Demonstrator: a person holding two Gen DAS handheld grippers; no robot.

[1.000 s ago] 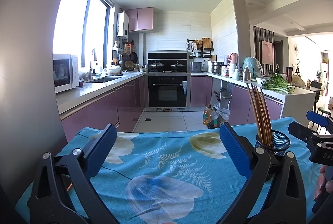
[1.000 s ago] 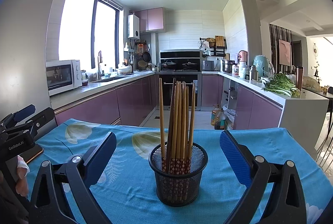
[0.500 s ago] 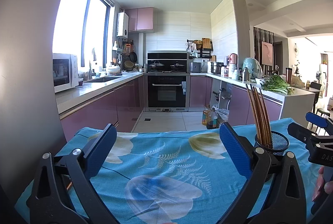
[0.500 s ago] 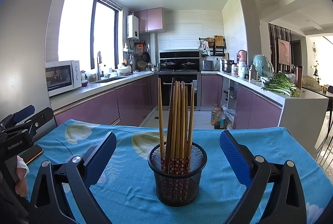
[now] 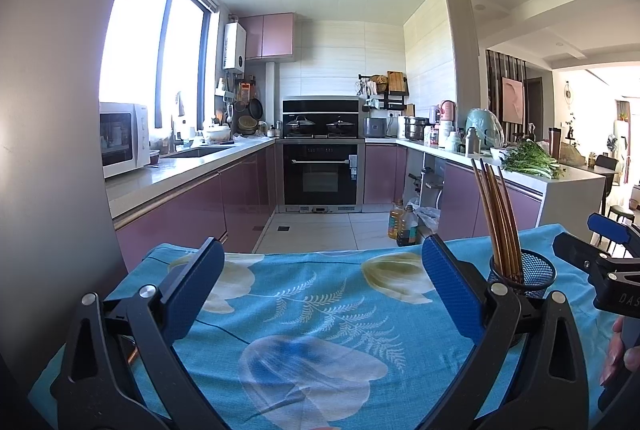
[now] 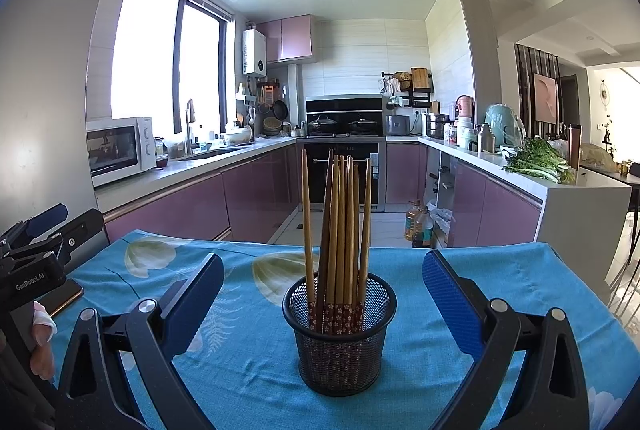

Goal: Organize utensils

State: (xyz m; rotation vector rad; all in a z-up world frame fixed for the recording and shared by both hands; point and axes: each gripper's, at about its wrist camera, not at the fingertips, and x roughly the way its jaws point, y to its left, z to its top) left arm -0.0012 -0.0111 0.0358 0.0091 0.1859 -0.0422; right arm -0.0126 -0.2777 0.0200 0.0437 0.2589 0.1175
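Left gripper (image 5: pixel 320 284): held level and low over the tablecloth (image 5: pixel 312 314), pointing toward the far edge of the tabletop; jaws spread wide, nothing between them; blue pads (image 5: pixel 198 286) clear of the cloth. Right gripper (image 6: pixel 322 290): likewise level and low, aimed across the tabletop; jaws released and wide apart, straddling the line to the mesh holder (image 6: pixel 340 334) without touching it.

Task item: a bundle of wooden chopsticks (image 6: pixel 340 230) stands upright in the black mesh holder, tips fanned slightly, patterned ends down; holder rests on the cloth, near the middle of the tabletop in the right wrist view.

Differences between views: the left wrist view places the holder (image 5: pixel 528 272) and chopsticks (image 5: pixel 498 218) toward the right edge of the tabletop, partly behind the left gripper's right finger; it also shows the right gripper's body at the frame's right margin with fingertips of a hand (image 5: pixel 618 358) on it. The right wrist view alone shows a phone (image 6: pixel 64 296) lying near the left edge of the tabletop, beside the left gripper's body, and part of the left hand (image 6: pixel 42 342) below it.
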